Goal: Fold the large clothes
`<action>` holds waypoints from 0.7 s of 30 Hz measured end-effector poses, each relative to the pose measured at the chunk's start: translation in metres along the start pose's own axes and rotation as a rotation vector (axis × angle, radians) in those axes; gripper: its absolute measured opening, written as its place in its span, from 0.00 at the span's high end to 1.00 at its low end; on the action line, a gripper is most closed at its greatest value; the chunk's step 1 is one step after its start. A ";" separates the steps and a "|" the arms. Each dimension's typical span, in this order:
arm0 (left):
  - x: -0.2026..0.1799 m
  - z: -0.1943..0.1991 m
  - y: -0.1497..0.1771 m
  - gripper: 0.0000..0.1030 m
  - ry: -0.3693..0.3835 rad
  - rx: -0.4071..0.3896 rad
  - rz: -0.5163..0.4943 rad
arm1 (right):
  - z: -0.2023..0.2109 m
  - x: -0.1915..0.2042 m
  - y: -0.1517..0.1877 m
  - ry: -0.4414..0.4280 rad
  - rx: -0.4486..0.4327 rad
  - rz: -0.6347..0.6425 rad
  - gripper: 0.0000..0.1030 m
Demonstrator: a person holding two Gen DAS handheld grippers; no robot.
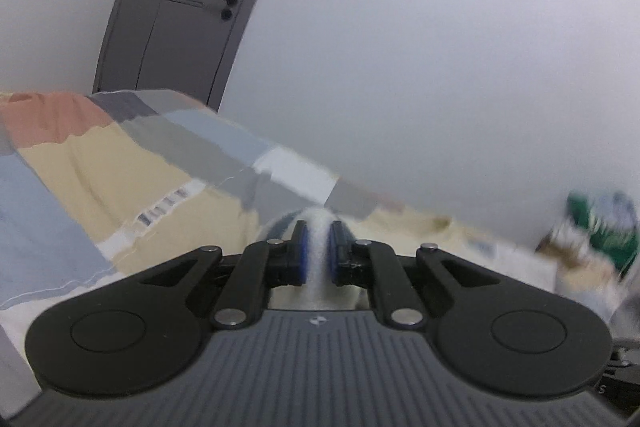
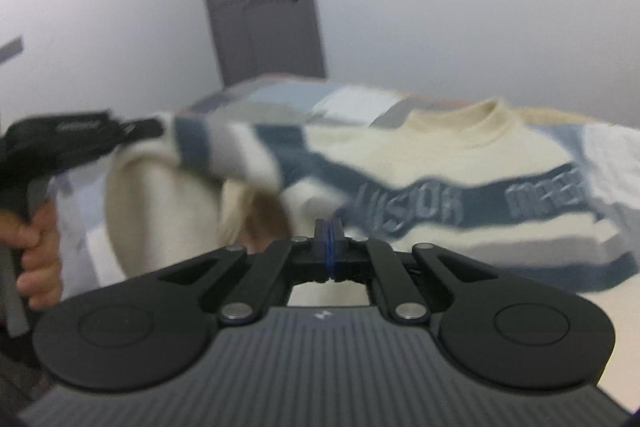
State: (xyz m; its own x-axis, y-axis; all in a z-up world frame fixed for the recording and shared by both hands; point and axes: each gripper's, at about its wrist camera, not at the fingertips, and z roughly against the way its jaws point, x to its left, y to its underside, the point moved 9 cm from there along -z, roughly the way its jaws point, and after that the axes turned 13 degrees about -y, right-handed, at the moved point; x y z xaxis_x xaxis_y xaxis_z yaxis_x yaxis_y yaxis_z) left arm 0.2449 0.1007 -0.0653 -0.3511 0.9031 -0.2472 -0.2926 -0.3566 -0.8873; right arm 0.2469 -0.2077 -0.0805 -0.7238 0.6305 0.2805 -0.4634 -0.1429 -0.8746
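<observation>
A cream sweater [image 2: 460,155] with blue stripes and blue lettering lies spread on a patchwork bed cover [image 2: 352,103], collar toward the wall. My left gripper [image 1: 318,227] is shut on a fold of its white knit [image 1: 318,259], which runs up between the blue pads. In the right wrist view the left gripper [image 2: 152,129] holds a striped edge of the sweater raised off the bed, and the cloth hangs in a loop under it. A hand [image 2: 36,247] grips its handle. My right gripper [image 2: 328,227] is shut, pads together, just above the sweater's lower middle; no cloth shows between them.
A grey door [image 1: 180,27] stands in the white wall behind the bed; it also shows in the right wrist view [image 2: 260,7]. The patchwork cover [image 1: 100,167] fills the left side. A blurred green and white item [image 1: 600,223] sits at the far right.
</observation>
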 end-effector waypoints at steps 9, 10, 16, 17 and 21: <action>0.022 -0.042 0.083 0.87 0.064 0.465 0.180 | -0.024 0.003 0.031 -0.018 0.081 0.010 0.95; 0.027 -0.044 0.083 0.85 0.067 0.472 0.216 | -0.023 0.003 0.031 -0.020 0.079 0.010 0.94; 0.064 -0.021 0.060 0.38 0.043 0.438 0.421 | -0.023 0.011 0.031 -0.033 0.080 0.029 0.64; 0.074 -0.016 0.056 0.38 0.021 0.420 0.449 | -0.022 0.012 0.031 -0.045 0.076 0.024 0.56; 0.106 -0.010 0.042 0.38 -0.059 0.377 0.504 | -0.026 0.020 0.021 -0.062 0.045 0.003 0.33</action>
State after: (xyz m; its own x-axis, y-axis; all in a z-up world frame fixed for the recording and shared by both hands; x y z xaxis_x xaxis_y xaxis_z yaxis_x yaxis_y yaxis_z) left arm 0.2047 0.1840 -0.1323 -0.5730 0.5910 -0.5678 -0.3675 -0.8046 -0.4665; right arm 0.2354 -0.1782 -0.1038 -0.7548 0.5817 0.3030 -0.4828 -0.1801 -0.8570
